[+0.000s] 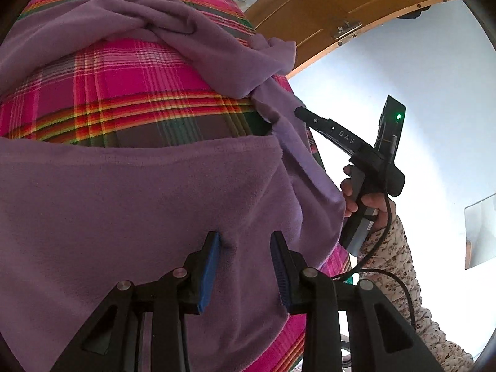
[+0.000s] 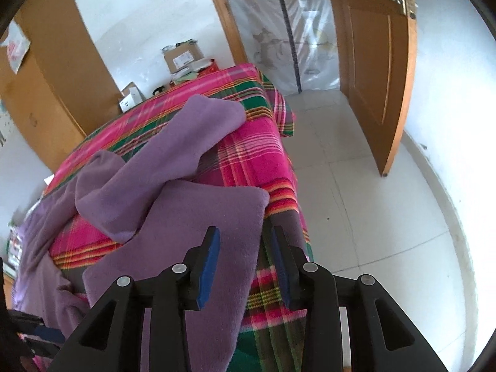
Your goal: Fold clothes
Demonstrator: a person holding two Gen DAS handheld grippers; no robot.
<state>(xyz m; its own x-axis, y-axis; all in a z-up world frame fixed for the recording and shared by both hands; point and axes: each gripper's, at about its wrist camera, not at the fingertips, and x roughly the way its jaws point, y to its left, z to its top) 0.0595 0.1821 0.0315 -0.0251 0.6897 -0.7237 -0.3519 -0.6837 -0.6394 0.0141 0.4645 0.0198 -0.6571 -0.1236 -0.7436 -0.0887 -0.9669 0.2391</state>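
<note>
1. Two grippers work over one purple garment [image 1: 133,204] spread on a surface draped with a pink plaid cloth [image 1: 124,93]; whether a bed or a desk lies under the cloth cannot be told.
2. Left gripper [image 1: 245,266]: its blue-padded fingers [image 1: 209,271] stand wide apart, with purple fabric filling the gap between them. The tips sit right at the fabric, and a small dark dimple shows beside the left pad, but nothing is clamped.
3. Right gripper [image 2: 245,266]: also spread wide. The garment's edge runs between its fingers; the left pad [image 2: 209,271] lies over purple fabric, the right pad over the plaid cloth just past the edge. It grips nothing.
4. In the left wrist view, the right gripper [image 1: 305,114] appears from the side, held by a hand [image 1: 369,200] with a floral sleeve [image 1: 400,266]; its tip is at the garment's right border, where the fabric hangs over the side.
5. The garment is rumpled: a sleeve [image 2: 201,127] stretches toward the far corner of the cloth, another fold bunches in the middle, and a flat panel lies nearest the grippers.
6. Beyond it are a wooden door [image 2: 378,71], a tiled floor [image 2: 356,186], boxes [image 2: 183,55] against the white wall and a wardrobe [image 2: 46,93].
</note>
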